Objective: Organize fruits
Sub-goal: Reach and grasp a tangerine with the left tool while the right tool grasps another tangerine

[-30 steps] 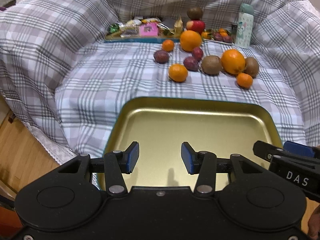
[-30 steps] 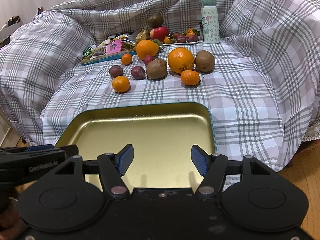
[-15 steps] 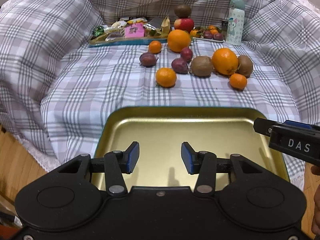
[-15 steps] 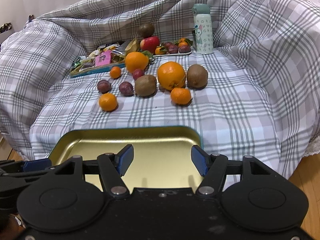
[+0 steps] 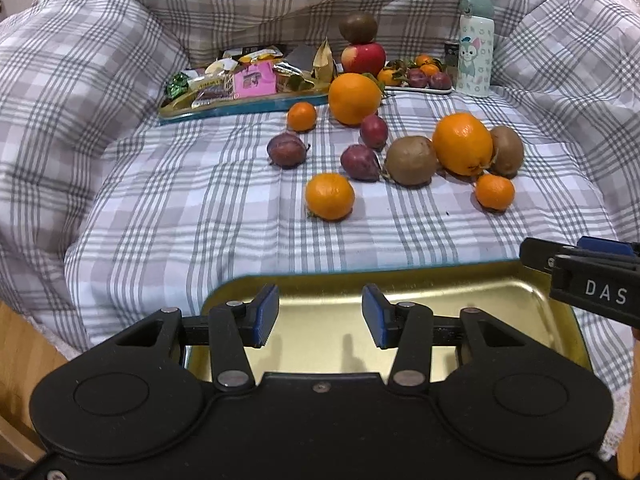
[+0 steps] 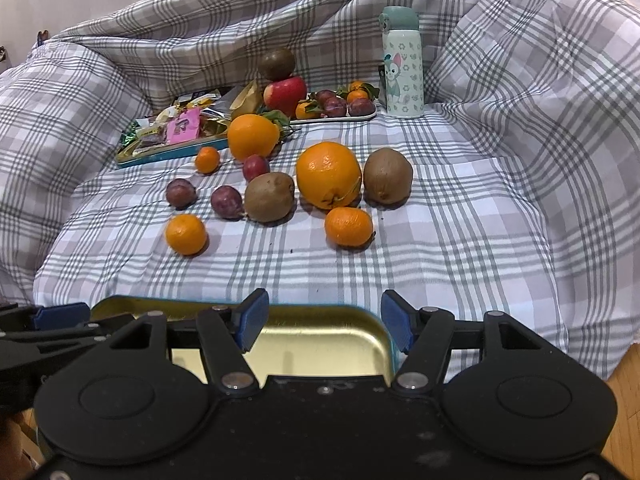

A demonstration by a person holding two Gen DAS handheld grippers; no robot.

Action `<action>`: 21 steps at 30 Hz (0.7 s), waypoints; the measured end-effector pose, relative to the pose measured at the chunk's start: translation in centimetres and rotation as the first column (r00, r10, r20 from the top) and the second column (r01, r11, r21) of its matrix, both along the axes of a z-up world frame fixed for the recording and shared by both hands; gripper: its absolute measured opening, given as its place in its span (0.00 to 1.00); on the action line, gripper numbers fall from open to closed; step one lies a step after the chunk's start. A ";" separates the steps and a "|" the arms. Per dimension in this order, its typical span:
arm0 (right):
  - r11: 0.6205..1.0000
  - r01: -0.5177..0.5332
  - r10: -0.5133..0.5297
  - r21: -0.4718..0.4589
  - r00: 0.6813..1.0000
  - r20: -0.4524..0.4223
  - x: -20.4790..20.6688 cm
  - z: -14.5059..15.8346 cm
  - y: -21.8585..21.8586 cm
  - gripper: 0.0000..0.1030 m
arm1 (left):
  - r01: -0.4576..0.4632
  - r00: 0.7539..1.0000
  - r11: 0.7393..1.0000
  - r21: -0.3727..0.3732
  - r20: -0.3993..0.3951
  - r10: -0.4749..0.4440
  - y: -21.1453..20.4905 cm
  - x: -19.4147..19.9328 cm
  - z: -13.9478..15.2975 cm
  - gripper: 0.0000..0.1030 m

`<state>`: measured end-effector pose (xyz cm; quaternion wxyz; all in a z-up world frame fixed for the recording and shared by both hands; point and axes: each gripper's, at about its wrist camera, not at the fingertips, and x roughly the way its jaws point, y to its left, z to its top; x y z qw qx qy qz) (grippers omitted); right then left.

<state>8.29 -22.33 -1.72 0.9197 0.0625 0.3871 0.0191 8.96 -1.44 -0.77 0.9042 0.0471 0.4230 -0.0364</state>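
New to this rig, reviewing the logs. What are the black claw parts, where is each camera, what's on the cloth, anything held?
No robot: a person holds two hand grippers, each with a camera looking along its fingers. One picture is from the left gripper, the other from the right gripper. The right one's fingers are closing, with nothing between them; the left is open and empty too. Below them sits a gold tray. On the plaid cloth lie oranges, tangerines, kiwis and plums, with a snack tray and a bottle behind.

Black left claw (image 5: 320,316), blue pads (image 5: 267,314), silver screws.
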 end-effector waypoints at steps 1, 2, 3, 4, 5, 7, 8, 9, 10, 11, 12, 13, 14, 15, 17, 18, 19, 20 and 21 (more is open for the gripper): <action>1.000 0.001 -0.001 -0.001 1.000 -0.005 0.5 -0.1 -0.1 0.63 | 0.002 1.000 1.000 0.001 -0.001 -0.002 0.0 0.5 -0.1 0.52; 1.000 0.002 -0.002 -0.002 1.000 -0.009 0.9 -0.2 -0.1 0.62 | 0.005 1.000 1.000 -0.001 -0.005 -0.005 0.0 1.0 -0.1 0.52; 1.000 0.004 -0.004 -0.005 1.000 -0.012 1.4 -0.4 -0.2 0.62 | 0.007 1.000 1.000 -0.004 -0.007 -0.007 0.0 1.4 -0.2 0.52; 1.000 0.005 -0.005 -0.008 1.000 -0.015 1.8 -0.5 -0.2 0.62 | 0.008 1.000 1.000 -0.005 -0.009 -0.008 0.0 1.9 -0.3 0.52; 1.000 0.004 -0.004 -0.011 1.000 -0.018 2.2 -0.6 -0.1 0.61 | 0.012 1.000 1.000 -0.006 -0.007 -0.013 0.0 2.3 -0.4 0.52; 1.000 0.000 0.000 -0.014 1.000 -0.027 3.1 -0.9 -0.2 0.61 | 0.022 1.000 1.000 -0.003 -0.002 -0.022 -0.3 3.1 -0.6 0.52; 1.000 -0.002 0.001 -0.012 1.000 -0.031 3.3 -0.9 -0.2 0.61 | 0.029 1.000 1.000 -0.001 0.002 -0.029 -0.4 3.6 -0.6 0.52; 1.000 -0.001 0.000 -0.009 0.999 -0.037 3.8 -1.1 -0.3 0.61 | 0.035 0.999 0.999 0.001 0.006 -0.035 -0.5 3.9 -0.7 0.52; 1.000 0.001 -0.002 -0.007 0.999 -0.042 4.1 -1.2 -0.3 0.61 | 0.041 0.999 0.999 0.002 0.010 -0.041 -0.6 4.3 -0.8 0.52; 1.000 0.004 -0.004 -0.005 0.999 -0.048 4.6 -1.3 -0.3 0.61 | 0.048 0.999 0.999 0.005 0.012 -0.049 -0.7 4.7 -0.8 0.52; 1.000 0.005 -0.005 -0.005 0.999 -0.053 5.0 -1.5 -0.4 0.61 | 0.053 0.998 0.999 0.006 0.012 -0.053 -0.9 5.1 -0.9 0.52; 1.000 0.006 -0.006 -0.004 0.998 -0.055 5.4 -1.5 -0.4 0.61 | 0.060 0.998 0.998 0.006 0.014 -0.060 -1.0 5.5 -1.0 0.52; 1.000 0.006 -0.007 -0.005 0.998 -0.057 5.7 -1.6 -0.4 0.61 | 0.066 0.998 0.998 0.006 0.015 -0.066 -1.1 5.9 -1.0 0.52; 1.000 0.008 -0.008 -0.005 0.998 -0.057 6.1 -1.7 -0.4 0.61 | 0.071 0.997 0.997 0.007 0.016 -0.071 -1.2 6.2 -1.1 0.52; 1.000 0.009 -0.010 -0.009 0.998 -0.060 6.9 -1.9 -0.4 0.61 | 0.076 0.997 0.997 0.008 0.015 -0.076 -1.2 6.8 -1.2 0.52; 1.000 0.010 -0.011 -0.011 0.998 -0.063 7.3 -2.0 -0.5 0.61 | 0.077 0.997 0.997 0.006 0.012 -0.077 -1.2 7.1 -1.3 0.52; 1.000 0.011 -0.012 -0.013 0.998 -0.065 7.6 -2.1 -0.4 0.61 | 0.077 0.997 0.997 0.004 0.006 -0.077 -1.2 7.4 -1.5 0.52; 1.000 0.011 -0.012 -0.016 0.998 -0.067 8.1 -2.2 -0.4 0.61 | 0.079 0.997 0.997 0.003 -0.004 -0.079 -1.2 7.8 -1.6 0.52; 1.000 0.011 -0.013 -0.019 0.997 -0.071 8.5 -2.4 -0.4 0.61 | 0.081 0.997 0.997 0.003 -0.012 -0.081 -1.2 8.1 -1.8 0.52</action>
